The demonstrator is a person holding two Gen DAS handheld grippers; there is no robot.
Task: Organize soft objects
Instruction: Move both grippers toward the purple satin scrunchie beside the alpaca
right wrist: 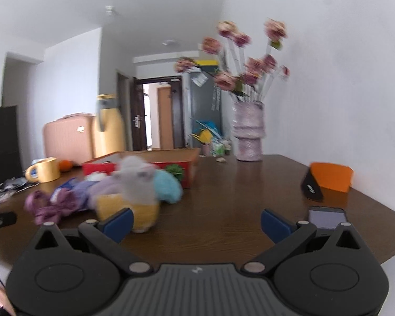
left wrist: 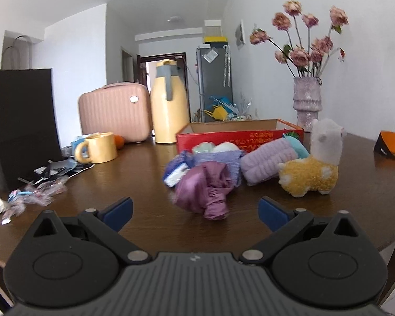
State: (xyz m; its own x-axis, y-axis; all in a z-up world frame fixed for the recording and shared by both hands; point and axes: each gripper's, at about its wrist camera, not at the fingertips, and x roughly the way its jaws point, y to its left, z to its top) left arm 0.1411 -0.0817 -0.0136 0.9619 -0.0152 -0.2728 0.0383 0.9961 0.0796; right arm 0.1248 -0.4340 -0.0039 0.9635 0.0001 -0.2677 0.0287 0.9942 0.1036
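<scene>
Blue-padded hand-held grippers both spread wide, holding nothing, above the brown counter (left wrist: 123,184).

Left hand-held gripper (left wrist: 195,212): crumpled purple cloth (left wrist: 205,192) sits just past its tips, roughly centred between the fingers. Right hand-held gripper (right wrist: 196,222): bare wood ahead, phone (right wrist: 327,217) by its right finger; view is motion-blurred. Behind the cloth: blue-white packet (left wrist: 175,173), lavender fuzzy roll (left wrist: 267,162), teal plush (left wrist: 299,146), all bunched together. Yellow alpaca plush (left wrist: 313,168) stands upright to the right of the roll. Red cardboard box (left wrist: 239,135) just behind the pile, open top. Farther back: yellow mug (left wrist: 100,147), thermos (left wrist: 168,102), vase (left wrist: 306,100).
</scene>
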